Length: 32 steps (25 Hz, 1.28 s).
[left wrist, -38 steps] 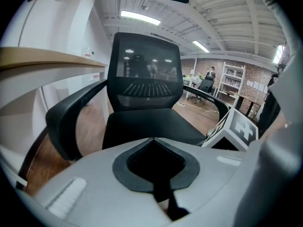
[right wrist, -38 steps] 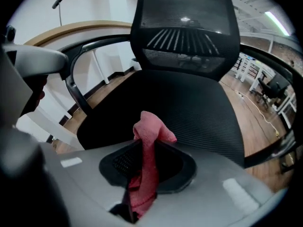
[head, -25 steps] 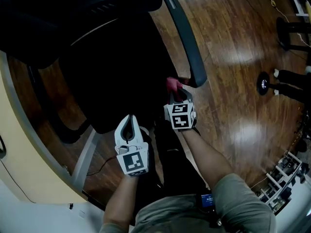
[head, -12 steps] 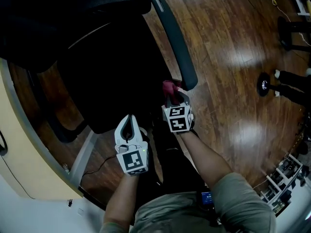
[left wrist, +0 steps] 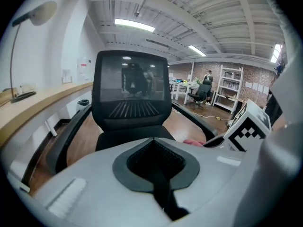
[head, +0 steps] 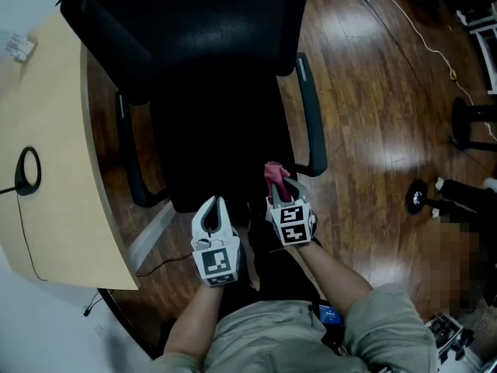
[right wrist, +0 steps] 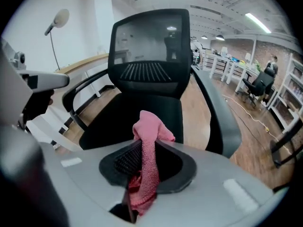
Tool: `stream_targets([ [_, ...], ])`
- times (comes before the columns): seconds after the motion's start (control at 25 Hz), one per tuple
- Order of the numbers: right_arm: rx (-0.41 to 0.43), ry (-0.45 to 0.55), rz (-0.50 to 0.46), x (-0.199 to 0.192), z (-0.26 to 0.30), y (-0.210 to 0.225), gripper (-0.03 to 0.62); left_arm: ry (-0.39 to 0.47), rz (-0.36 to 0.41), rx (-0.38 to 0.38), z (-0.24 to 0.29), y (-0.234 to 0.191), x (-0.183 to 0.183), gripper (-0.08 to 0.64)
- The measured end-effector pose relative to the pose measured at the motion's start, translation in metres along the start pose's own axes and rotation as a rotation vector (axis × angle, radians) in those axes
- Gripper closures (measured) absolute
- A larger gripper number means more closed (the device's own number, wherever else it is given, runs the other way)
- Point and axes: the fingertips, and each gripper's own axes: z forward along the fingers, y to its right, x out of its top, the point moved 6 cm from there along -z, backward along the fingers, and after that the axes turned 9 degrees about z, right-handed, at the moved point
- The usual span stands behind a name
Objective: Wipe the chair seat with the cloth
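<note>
A black office chair faces me, its seat (head: 220, 150) dark and bare under a mesh backrest (head: 194, 22). Just past the seat's front right corner, my right gripper (head: 278, 186) is shut on a pink cloth (head: 272, 172). In the right gripper view the cloth (right wrist: 150, 126) sticks up from between the jaws of the gripper (right wrist: 144, 148), with the seat (right wrist: 128, 119) beyond. My left gripper (head: 215, 204) hovers at the seat's front edge, shut and empty. The left gripper view shows its closed jaws (left wrist: 154, 145), the seat (left wrist: 125, 138) and a bit of cloth (left wrist: 193, 142).
Armrests (head: 312, 115) (head: 128, 158) flank the seat. A light wooden desk (head: 54, 154) stands to the left with a cable on it. Wooden floor lies to the right, with a white cord (head: 419, 41) and another chair's base (head: 423, 196).
Both grippers have lifted and pulled back from the right armrest's end to the seat's front edge, cloth still held. The head view has swung up and now takes in the whole chair.
</note>
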Motion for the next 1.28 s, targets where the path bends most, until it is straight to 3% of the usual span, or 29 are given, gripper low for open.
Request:
stream_targets([
  [0.12, 0.053, 0.045, -0.064, 0.031, -0.026, -0.031, 0.518, 0.011, -0.035, 0.047, -0.027, -0.021, 0.012, 0.555],
  [0.28, 0.153, 0.116, -0.164, 0.084, -0.047, -0.079, 0.518, 0.049, -0.099, 0.165, -0.065, -0.056, 0.030, 0.555],
  [0.56, 0.305, 0.184, -0.318, 0.127, -0.086, -0.180, 0.518, 0.078, -0.176, 0.309, -0.144, -0.110, 0.036, 0.555],
  [0.84, 0.516, 0.187, -0.496, 0.139, -0.118, -0.298, 0.517, 0.098, -0.232, 0.443, -0.221, -0.160, 0.030, 0.555],
  [1.08, 0.707, 0.161, -0.663, 0.126, -0.137, -0.402, 0.517, 0.102, -0.314, 0.563, -0.278, -0.194, 0.006, 0.555],
  [1.28, 0.802, 0.127, -0.764, 0.114, -0.137, -0.476, 0.515, 0.102, -0.387, 0.655, -0.319, -0.218, -0.019, 0.555],
])
